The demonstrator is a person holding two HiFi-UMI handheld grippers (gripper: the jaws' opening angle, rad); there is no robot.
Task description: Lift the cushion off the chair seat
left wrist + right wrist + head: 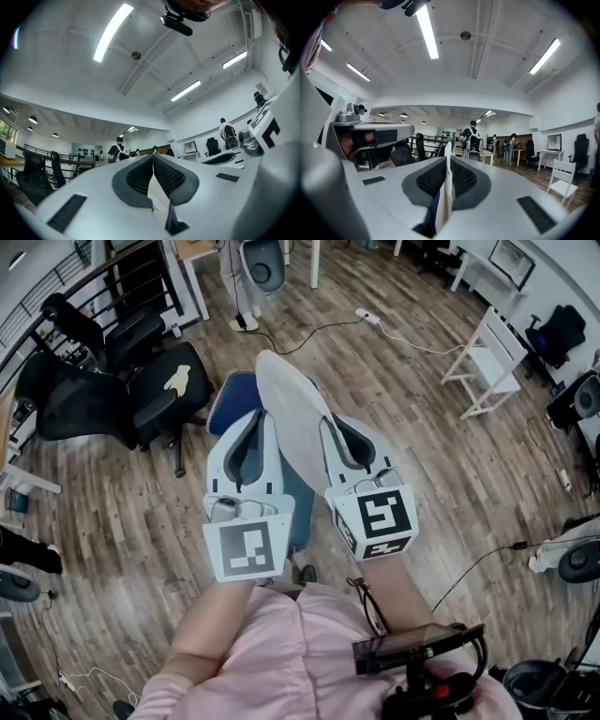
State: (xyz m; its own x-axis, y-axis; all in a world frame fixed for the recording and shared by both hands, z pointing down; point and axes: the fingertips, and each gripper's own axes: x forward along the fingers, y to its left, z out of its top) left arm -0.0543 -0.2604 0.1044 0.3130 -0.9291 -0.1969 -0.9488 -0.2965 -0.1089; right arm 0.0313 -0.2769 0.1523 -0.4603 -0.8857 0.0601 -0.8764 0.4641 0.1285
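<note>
Flat pale grey fabric cushion (286,399) is held between both sets of jaws, tilted up over the blue padded chair seat (232,395) beneath them. Left gripper (251,427) jaws are pinched shut on its thin edge. Right gripper (343,432) jaws are clamped on the edge alongside.

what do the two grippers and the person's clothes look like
Both the left gripper and right gripper are white moulded shells with dark grey dimpled pads lining the jaws. Each carries a cube of black-and-white square markers at its rear. The person wears a pale pink top.
</note>
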